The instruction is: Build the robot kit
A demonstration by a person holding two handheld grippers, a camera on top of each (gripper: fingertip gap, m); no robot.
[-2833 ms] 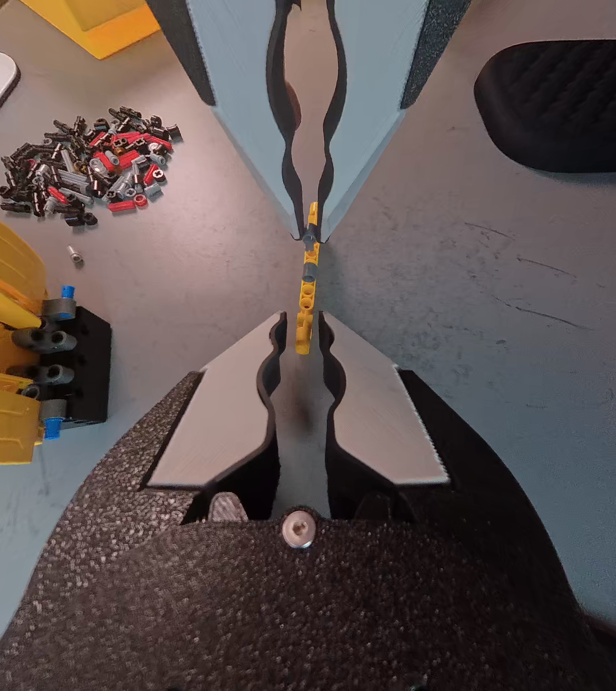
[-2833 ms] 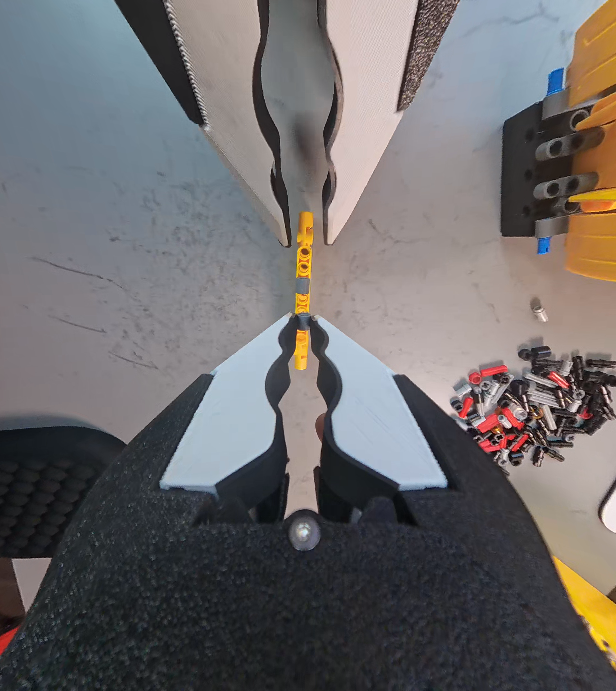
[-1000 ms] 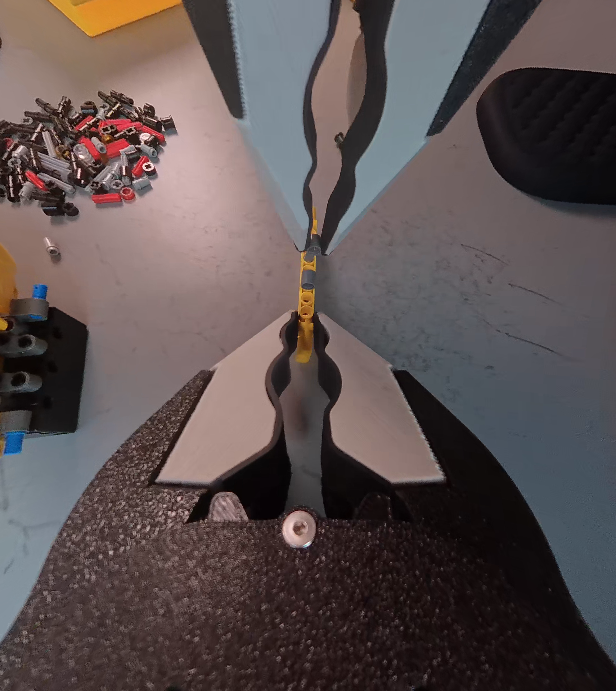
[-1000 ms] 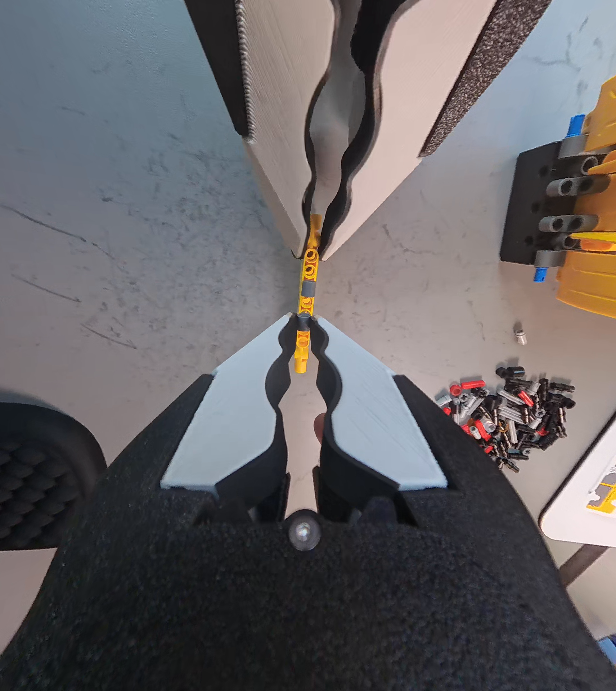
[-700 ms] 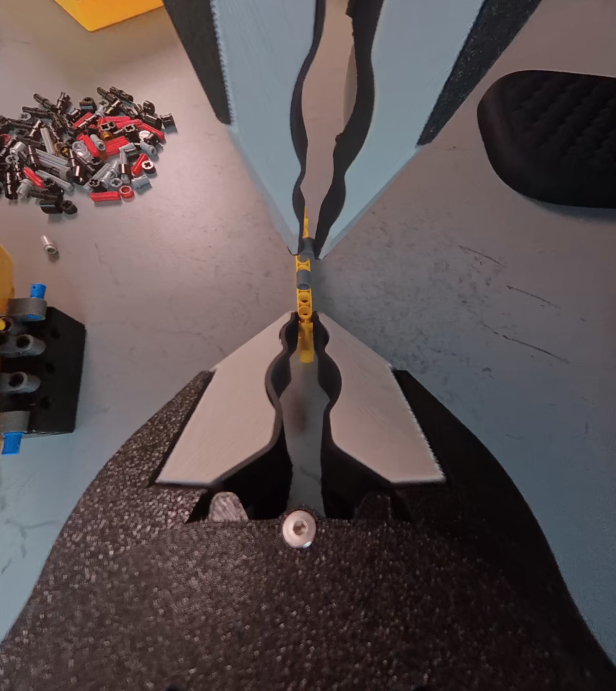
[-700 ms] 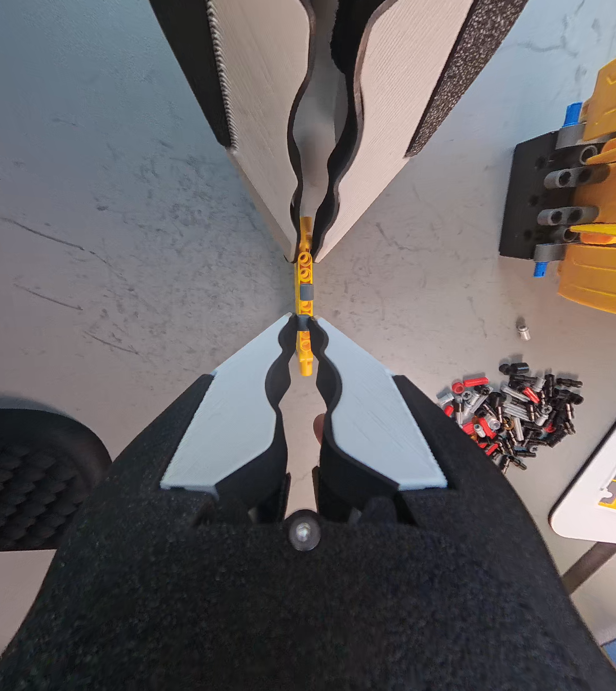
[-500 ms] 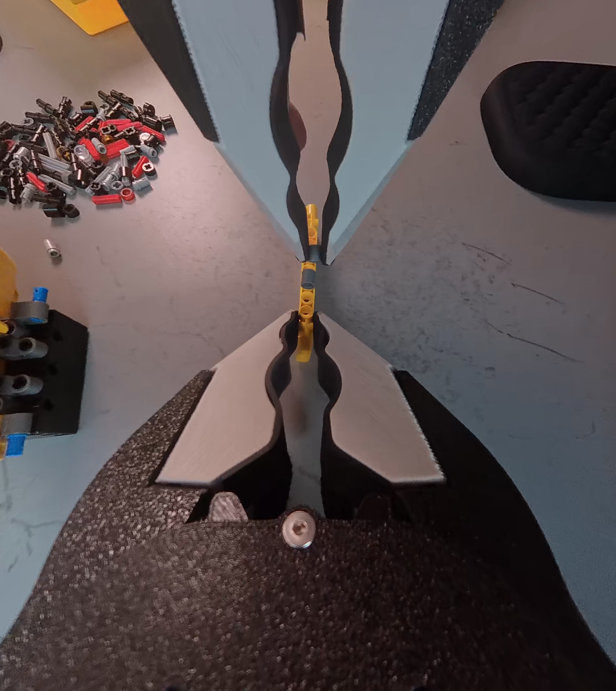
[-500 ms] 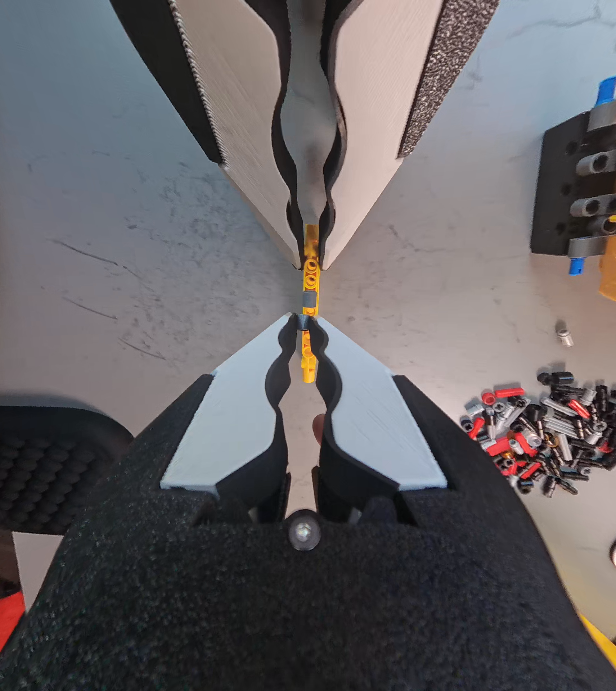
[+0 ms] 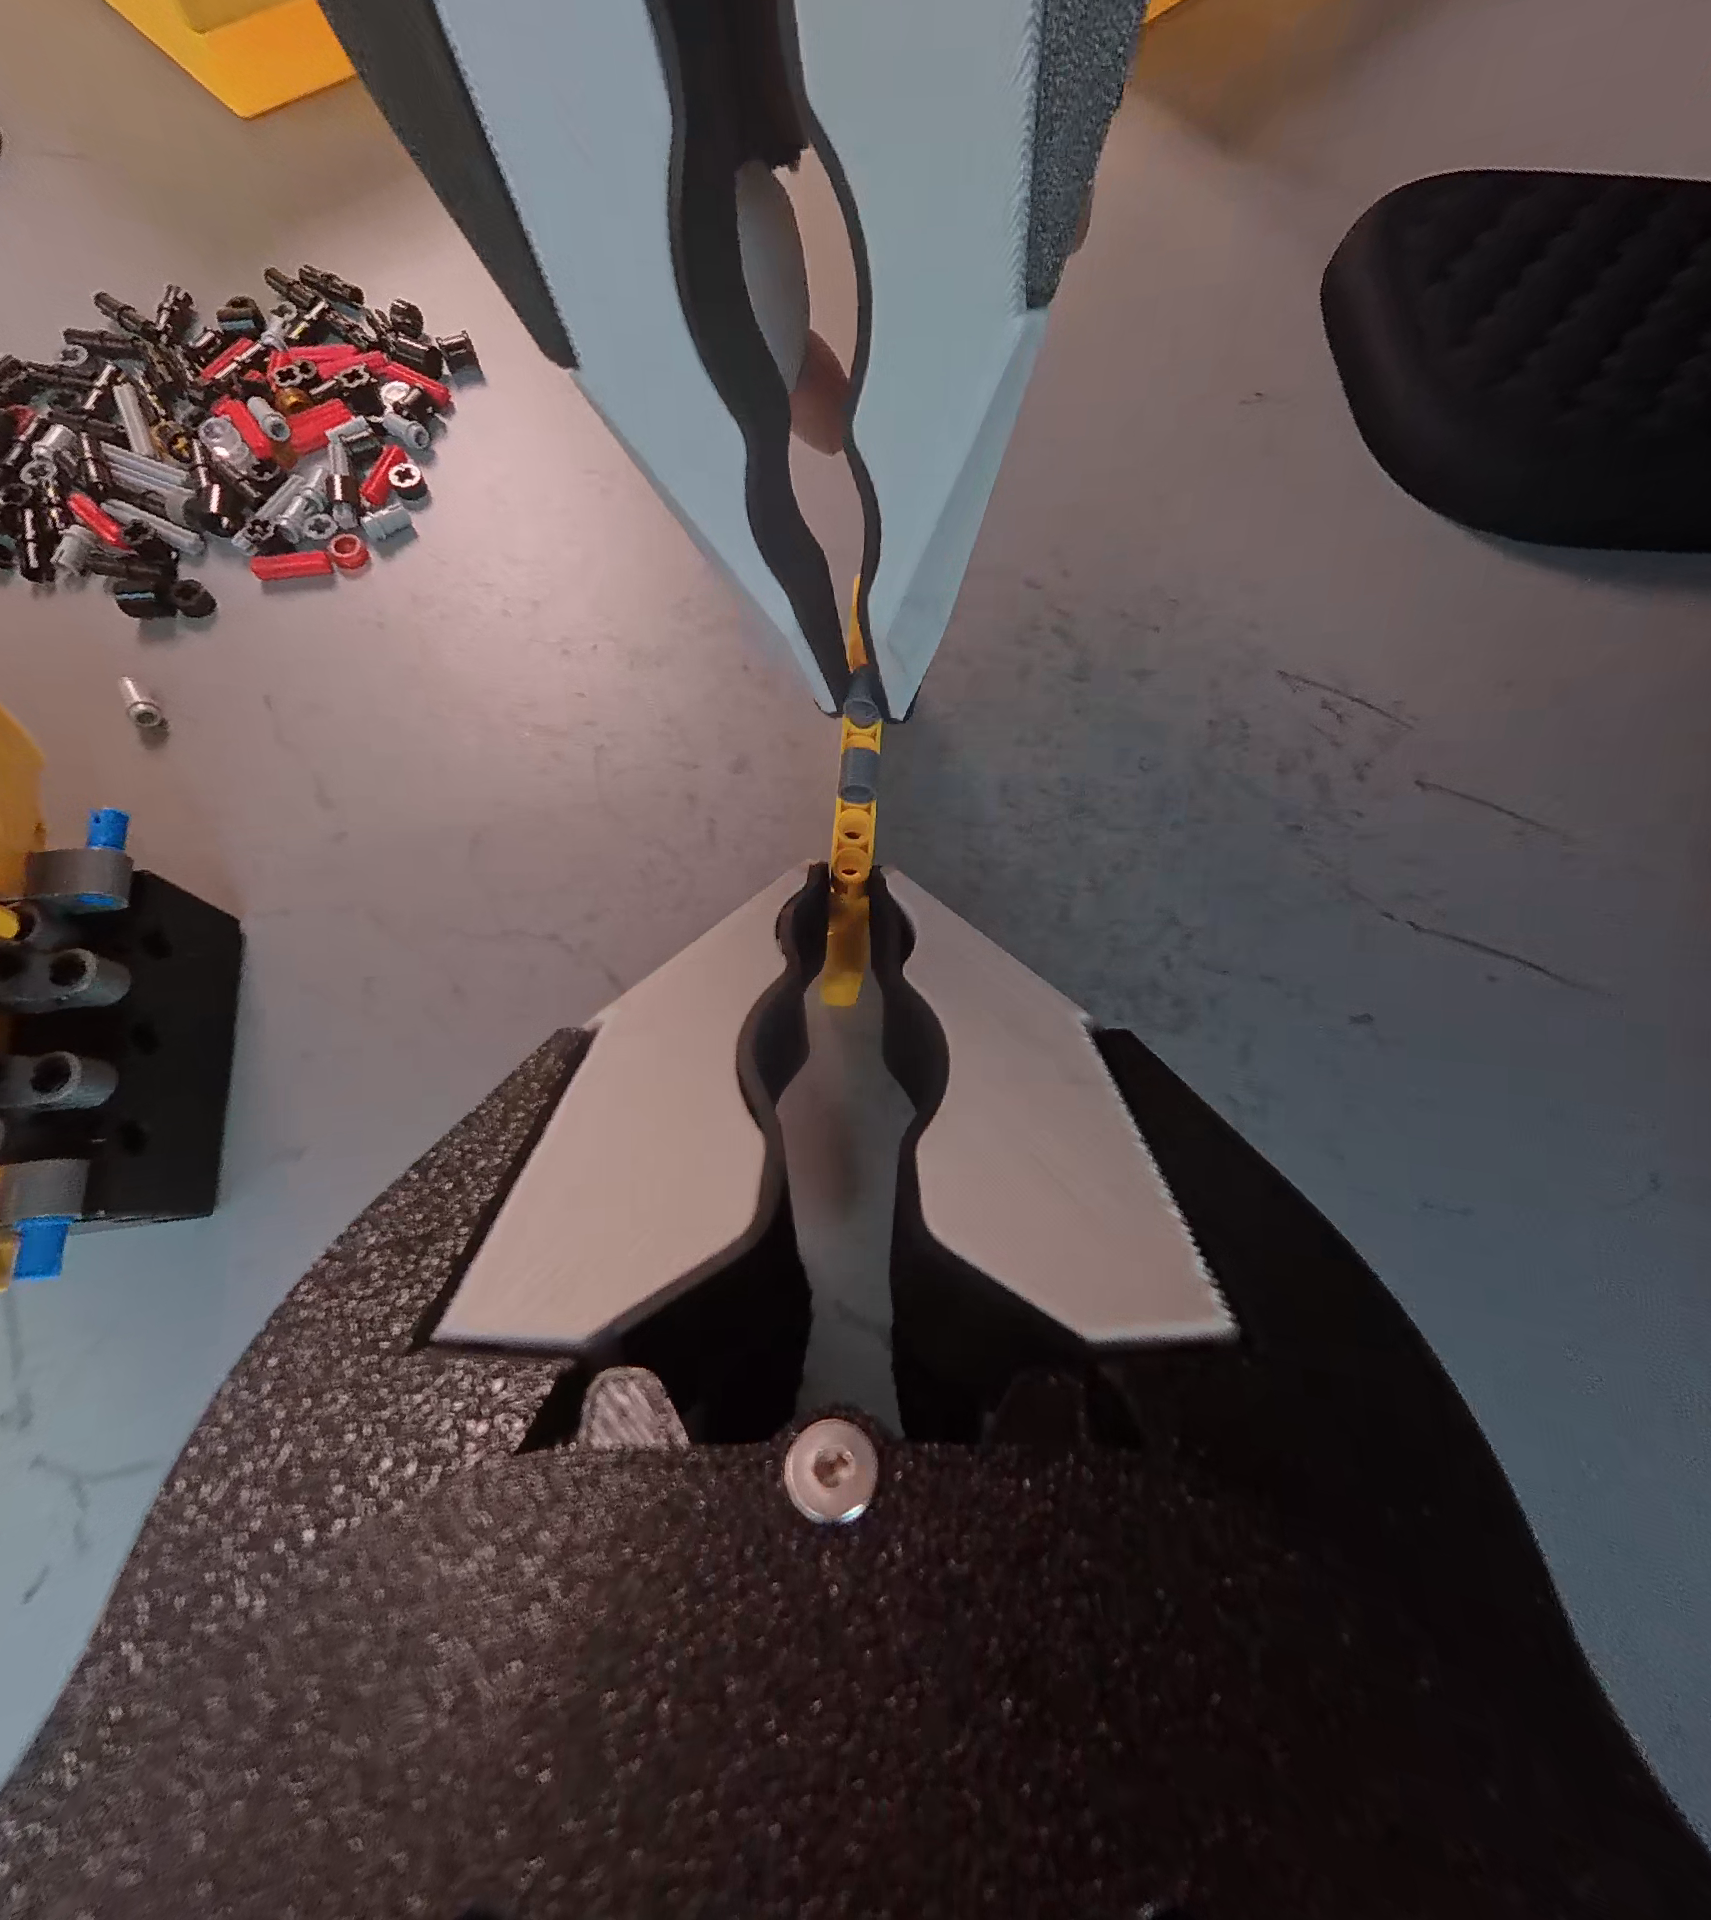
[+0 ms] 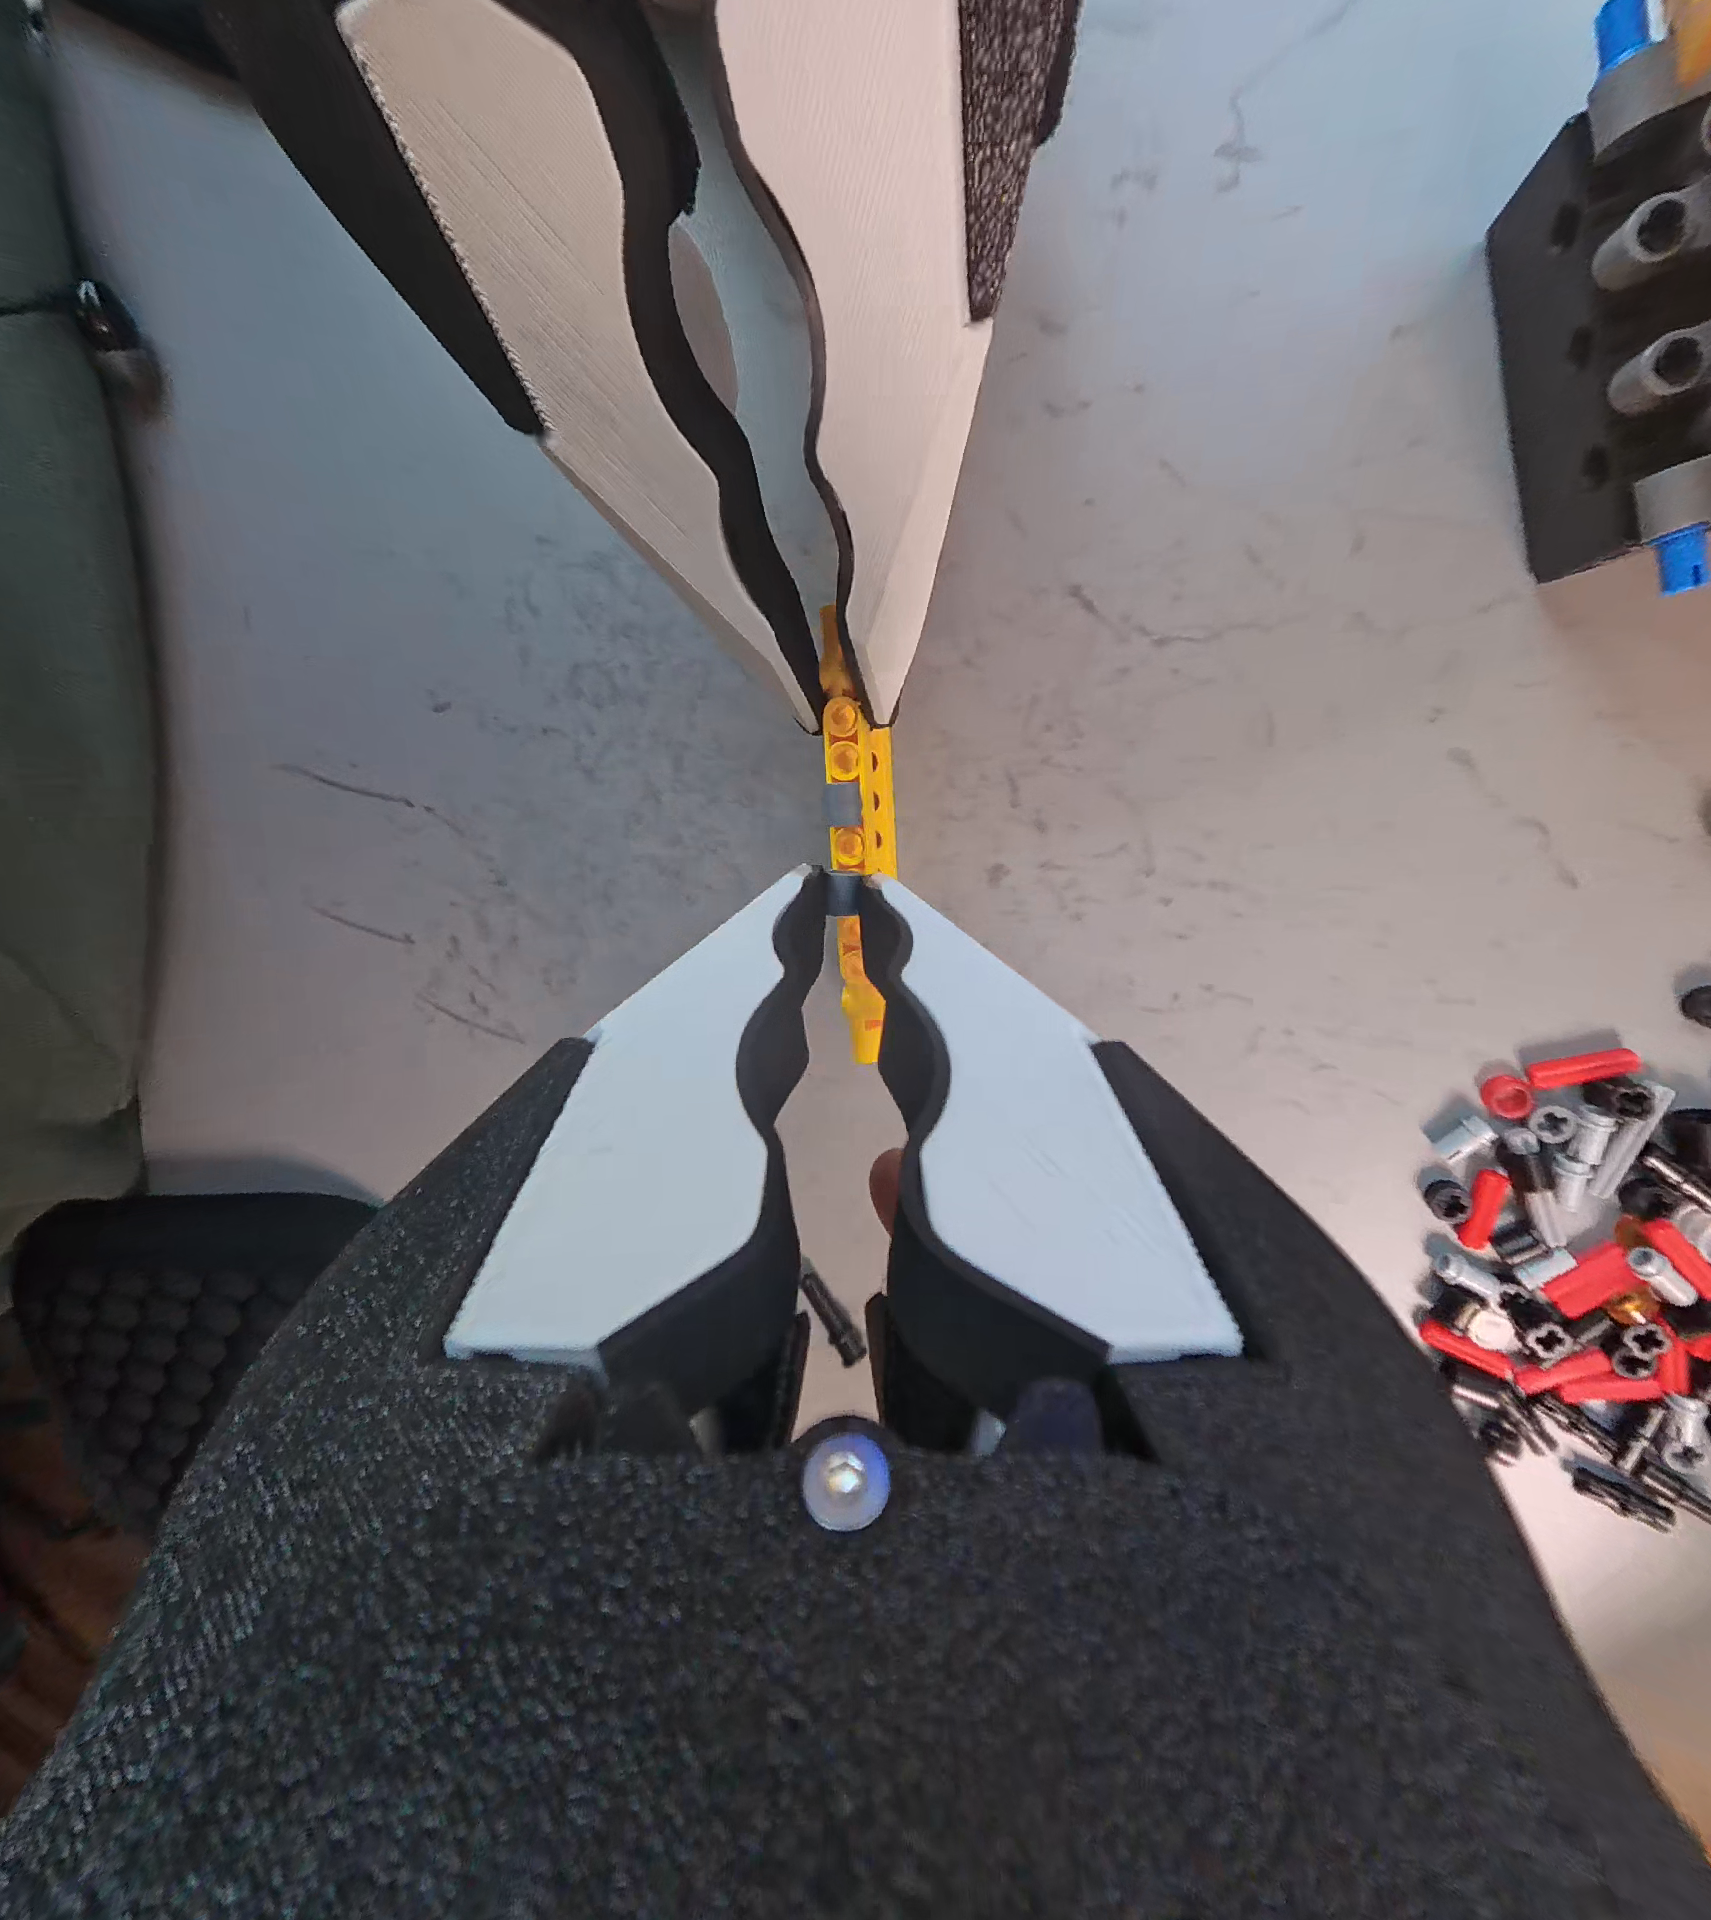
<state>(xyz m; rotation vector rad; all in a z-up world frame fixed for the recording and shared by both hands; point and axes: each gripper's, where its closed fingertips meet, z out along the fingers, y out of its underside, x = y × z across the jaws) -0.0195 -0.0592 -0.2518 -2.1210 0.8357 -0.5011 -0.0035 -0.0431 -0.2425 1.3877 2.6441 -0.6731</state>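
On the grey tabletop [image 9: 1246, 935], seen through the left wrist view, a yellow-and-black toy assembly [image 9: 51, 1049] sat at the far left edge, with a loose heap of small black, red and grey connector pieces [image 9: 176, 436] beyond it and a single small silver pin [image 9: 141, 710] lying between the two. At the centre the left gripper [image 9: 846, 883] was clamped on the near end of a slim yellow beam [image 9: 856, 821] that carried grey pegs, and it held the beam up above the table. The right gripper [image 9: 861, 707] came in from the opposite side, tip to tip, and pinched the beam's far end, so both tools gripped the same part between them. To the right lay a black textured pad [image 9: 1578, 364]. In the right wrist view the right gripper [image 10: 840, 883] was closed on the beam [image 10: 856, 790], with the pile of pieces [image 10: 1620, 1268] well apart at the right edge.
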